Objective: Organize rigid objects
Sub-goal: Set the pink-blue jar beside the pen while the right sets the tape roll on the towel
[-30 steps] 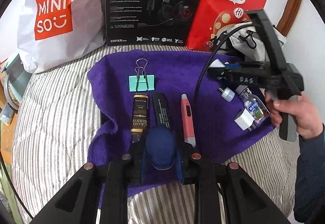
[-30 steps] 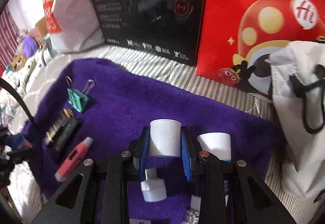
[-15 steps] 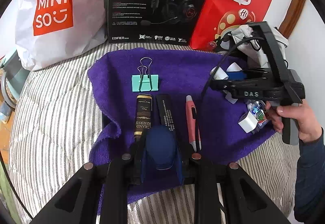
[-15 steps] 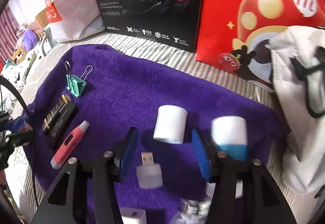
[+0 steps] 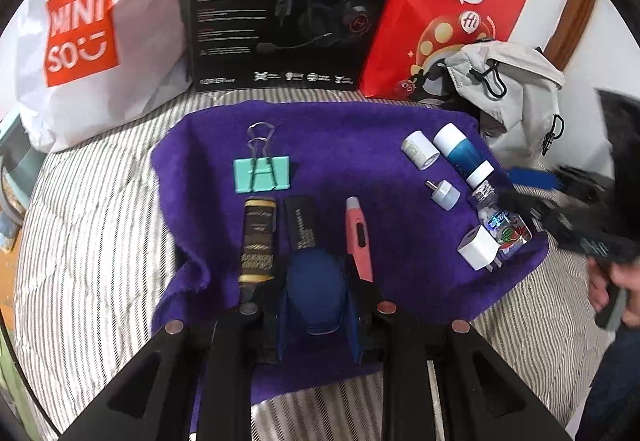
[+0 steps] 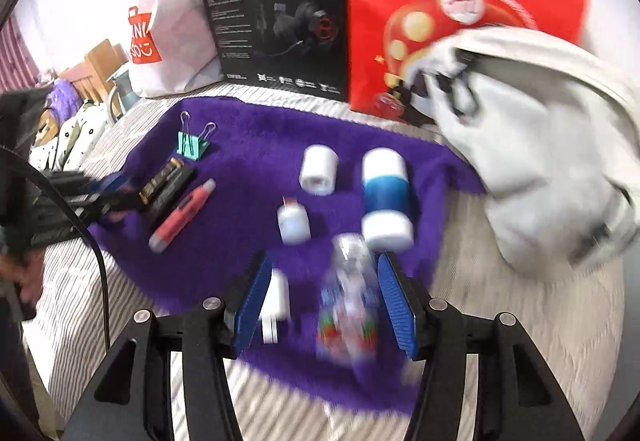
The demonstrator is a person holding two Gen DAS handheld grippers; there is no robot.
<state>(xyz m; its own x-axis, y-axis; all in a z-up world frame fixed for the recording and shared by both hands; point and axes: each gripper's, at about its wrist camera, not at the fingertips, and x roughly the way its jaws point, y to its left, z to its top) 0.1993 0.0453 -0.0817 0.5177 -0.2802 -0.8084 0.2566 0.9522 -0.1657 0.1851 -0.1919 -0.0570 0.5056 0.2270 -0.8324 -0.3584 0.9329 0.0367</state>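
Between the spread fingers of the right gripper point(image 6: 322, 299) the clear bottle point(image 6: 350, 305) lies, long axis pointing away; a dark blue object point(image 5: 316, 291) is clamped by the left gripper point(image 5: 316, 305).

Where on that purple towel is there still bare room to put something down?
The purple towel is bare in the middle, between the teal binder clip and white cylinder, and along the back edge. Its right side is crowded, and the front left row is packed.

The left gripper point(image 5: 318, 297) is clamped on something dark blue; the right gripper point(image 6: 324, 297) hangs with jaws spread wide, empty.
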